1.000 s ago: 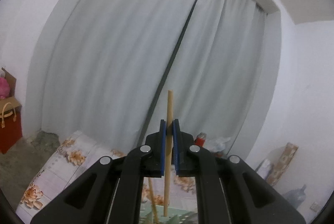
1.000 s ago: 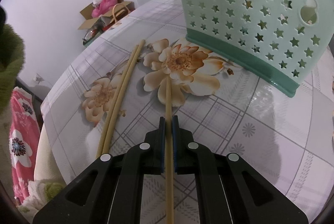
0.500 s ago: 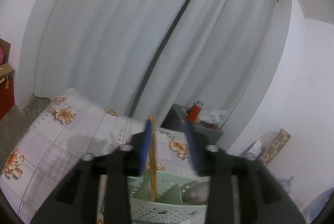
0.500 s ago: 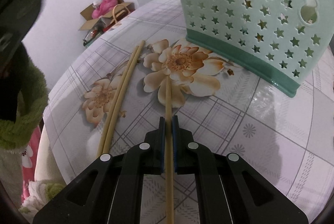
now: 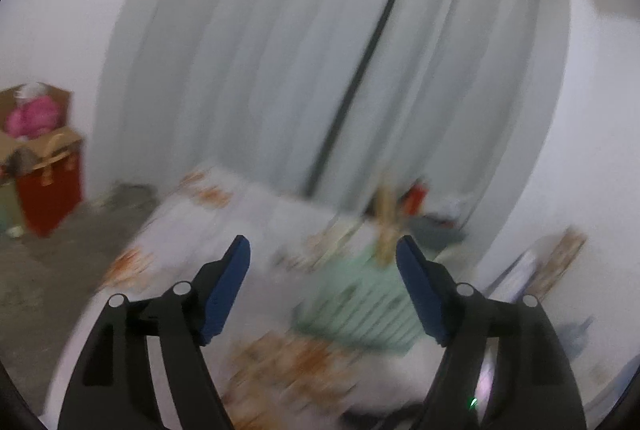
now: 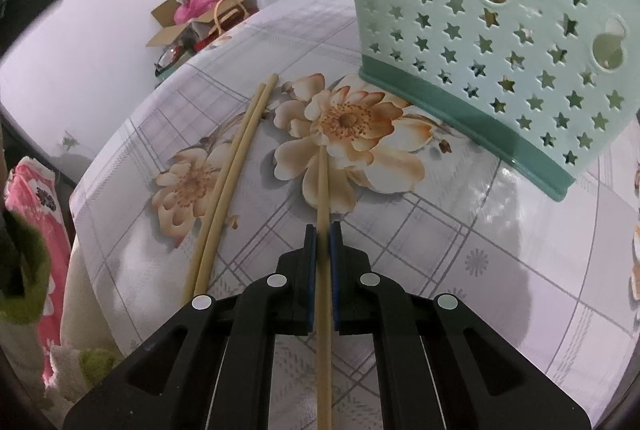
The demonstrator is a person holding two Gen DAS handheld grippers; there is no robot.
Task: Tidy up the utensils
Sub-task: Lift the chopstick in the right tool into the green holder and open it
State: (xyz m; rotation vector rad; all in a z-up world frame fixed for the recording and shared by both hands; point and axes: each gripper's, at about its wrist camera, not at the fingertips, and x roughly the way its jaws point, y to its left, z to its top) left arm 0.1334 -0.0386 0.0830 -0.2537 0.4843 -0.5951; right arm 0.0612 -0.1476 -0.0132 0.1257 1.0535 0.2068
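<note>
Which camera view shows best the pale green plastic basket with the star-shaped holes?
The right wrist view: the pale green plastic basket is sharp there, its star holes and darker base clear. In the left wrist view, the basket is only a blurred green shape.

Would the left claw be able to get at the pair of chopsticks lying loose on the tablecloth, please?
Probably yes: the left claw is opening with nothing between its jaws, and the pair of chopsticks lies uncovered, apart from the right claw.
</note>
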